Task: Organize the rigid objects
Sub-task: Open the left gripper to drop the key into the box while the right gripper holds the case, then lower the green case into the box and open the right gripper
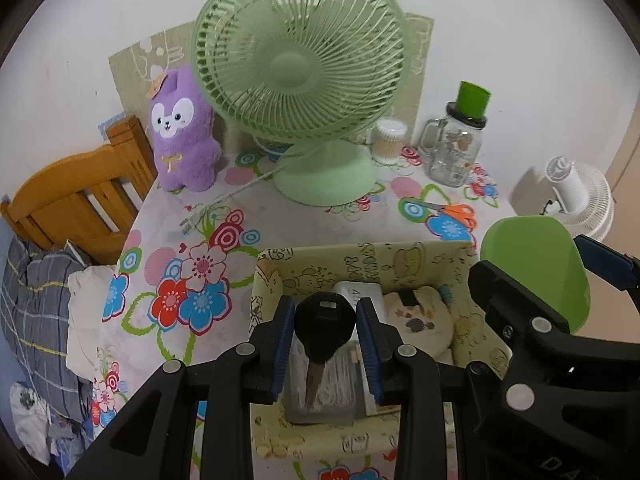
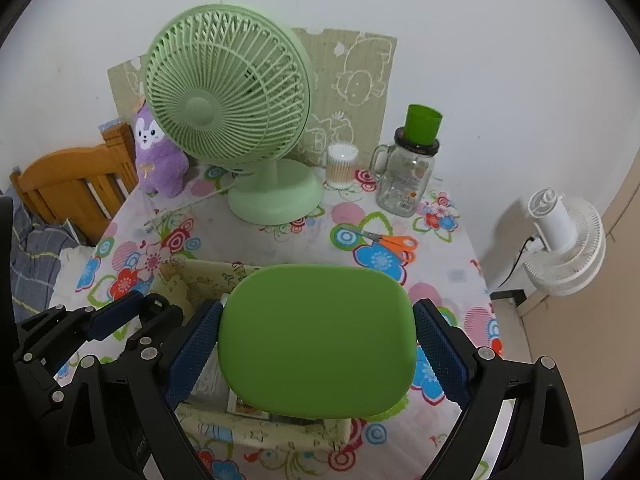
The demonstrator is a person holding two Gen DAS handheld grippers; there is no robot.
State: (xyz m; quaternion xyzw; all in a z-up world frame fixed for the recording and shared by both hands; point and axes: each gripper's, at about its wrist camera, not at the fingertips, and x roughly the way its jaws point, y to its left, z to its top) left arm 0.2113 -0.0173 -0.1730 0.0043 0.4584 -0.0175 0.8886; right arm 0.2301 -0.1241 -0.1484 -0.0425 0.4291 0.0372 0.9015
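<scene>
Floral tablecloth [image 1: 280, 232], box [image 1: 404, 258] at 6 o'clock: left gripper [image 1: 325, 346] pinches key [image 1: 324, 330] above it for drop-in; right gripper [image 2: 318, 356] clamps green case [image 2: 318, 340].

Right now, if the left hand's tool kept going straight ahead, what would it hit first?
Probably the patterned cream storage box: the left gripper, shut on a black-headed key, points into it, over the clutter inside.

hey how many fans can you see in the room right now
2. A green desk fan stands on the flowered table beside the purple plush toy. A white fan sits off the table's right side, near the wall. Others may be out of view.
</scene>
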